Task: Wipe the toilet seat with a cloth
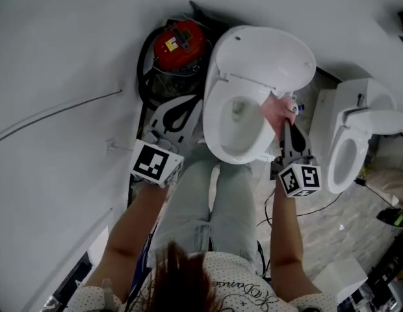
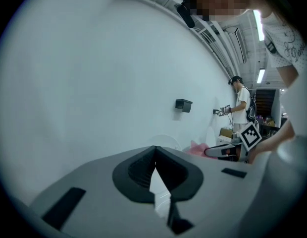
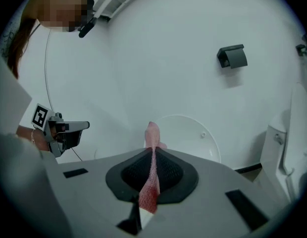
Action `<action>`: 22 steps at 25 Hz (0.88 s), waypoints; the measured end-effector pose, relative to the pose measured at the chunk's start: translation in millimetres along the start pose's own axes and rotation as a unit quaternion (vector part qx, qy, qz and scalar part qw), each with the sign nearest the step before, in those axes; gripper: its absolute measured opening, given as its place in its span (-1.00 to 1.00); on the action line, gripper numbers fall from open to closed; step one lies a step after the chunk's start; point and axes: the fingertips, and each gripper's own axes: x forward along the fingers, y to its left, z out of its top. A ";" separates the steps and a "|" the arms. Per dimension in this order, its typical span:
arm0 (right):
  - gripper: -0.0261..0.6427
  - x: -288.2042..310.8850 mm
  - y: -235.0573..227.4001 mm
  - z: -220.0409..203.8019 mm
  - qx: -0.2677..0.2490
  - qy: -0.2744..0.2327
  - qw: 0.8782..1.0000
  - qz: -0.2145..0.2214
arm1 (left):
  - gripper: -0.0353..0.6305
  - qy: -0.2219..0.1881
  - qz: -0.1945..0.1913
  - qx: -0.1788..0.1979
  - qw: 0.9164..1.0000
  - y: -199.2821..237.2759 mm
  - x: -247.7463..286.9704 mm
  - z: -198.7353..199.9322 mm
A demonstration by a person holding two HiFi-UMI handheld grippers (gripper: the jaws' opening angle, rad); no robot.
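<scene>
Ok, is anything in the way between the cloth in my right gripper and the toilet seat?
Nothing visible. The lid is raised, the toilet seat is bare, and the pink cloth, clamped in the right gripper, sits at the seat's right side.

A person seen from above holds grey two-jaw tongs in each hand, and each pair carries a cube with black-and-white square markers. The left tongs (image 2: 155, 153) are held close to the body, just outside the left leg. Their black pads are pressed together at the tips with nothing between them. The bare left forearm (image 1: 133, 229) angles down and forward to them. The right tongs (image 3: 152, 158) reach further forward, with the bare right forearm (image 1: 284, 239) stretched out nearly straight. Their jaws are clamped on a pink cloth (image 3: 152, 132), which stands out past the tips in a narrow upright fold.
</scene>
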 end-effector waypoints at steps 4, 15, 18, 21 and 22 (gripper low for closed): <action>-0.86 -8.3 17.3 36.9 -0.024 -0.012 1.000 -0.001 | -0.90 -0.008 0.025 -0.011 1.000 9.7 -25.4 26.7; -0.86 -42.1 68.9 127.7 -0.071 -0.075 0.995 0.006 | -0.90 -0.042 0.012 0.002 0.999 0.3 -51.3 93.6; -0.86 -49.1 82.0 150.5 -0.077 -0.098 0.992 0.009 | -0.90 -0.049 0.001 0.010 0.999 -4.1 -55.1 105.2; -0.86 -56.8 95.7 168.0 -0.095 -0.113 0.989 0.010 | -0.90 -0.055 -0.006 0.014 0.998 -7.8 -58.7 115.6; -0.86 -58.6 100.5 173.1 -0.103 -0.117 0.988 0.011 | -0.90 -0.058 -0.009 0.015 0.998 -9.0 -59.3 118.6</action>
